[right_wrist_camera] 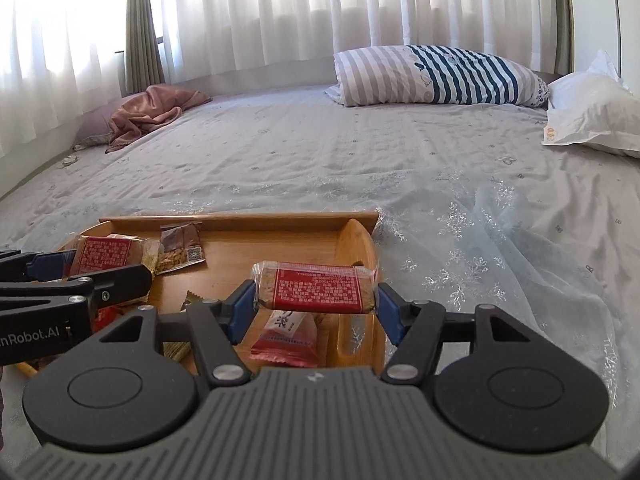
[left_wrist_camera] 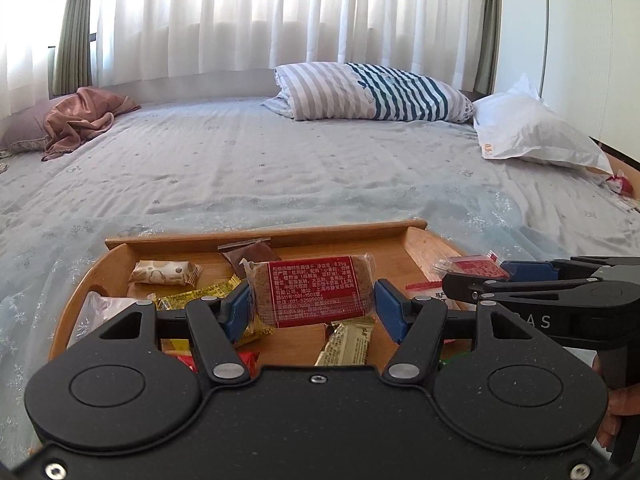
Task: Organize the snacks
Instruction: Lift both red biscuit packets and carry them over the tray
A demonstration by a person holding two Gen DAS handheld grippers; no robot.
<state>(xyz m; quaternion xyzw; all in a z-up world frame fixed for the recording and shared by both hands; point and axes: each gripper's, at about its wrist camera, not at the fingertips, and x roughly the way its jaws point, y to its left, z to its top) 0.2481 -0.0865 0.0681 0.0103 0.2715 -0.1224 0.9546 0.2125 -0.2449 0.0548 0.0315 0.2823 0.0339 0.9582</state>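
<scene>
My left gripper [left_wrist_camera: 314, 307] is shut on a red-labelled biscuit pack [left_wrist_camera: 316, 292], holding it by its ends above the wooden tray [left_wrist_camera: 264, 234]. My right gripper [right_wrist_camera: 316, 307] is shut on a second pack of the same kind [right_wrist_camera: 318, 287], lifted over the tray's right end [right_wrist_camera: 356, 240]. Each gripper shows in the other's view: the right gripper [left_wrist_camera: 505, 275] at the right edge, the left gripper [right_wrist_camera: 68, 266] at the left edge. Several loose snacks lie in the tray: a nougat bar [left_wrist_camera: 165, 272], a brown sachet [left_wrist_camera: 250, 254], yellow wrappers [left_wrist_camera: 200, 296], a red pouch [right_wrist_camera: 286, 340].
The tray rests on a pale blue bedsheet [left_wrist_camera: 280, 168] with a sheer snowflake cloth [right_wrist_camera: 480, 264] beside it. A striped pillow [left_wrist_camera: 372, 92], a white pillow [left_wrist_camera: 532, 132] and a pink crumpled cloth [left_wrist_camera: 80, 120] lie farther back. Curtains [left_wrist_camera: 280, 16] hang behind the bed.
</scene>
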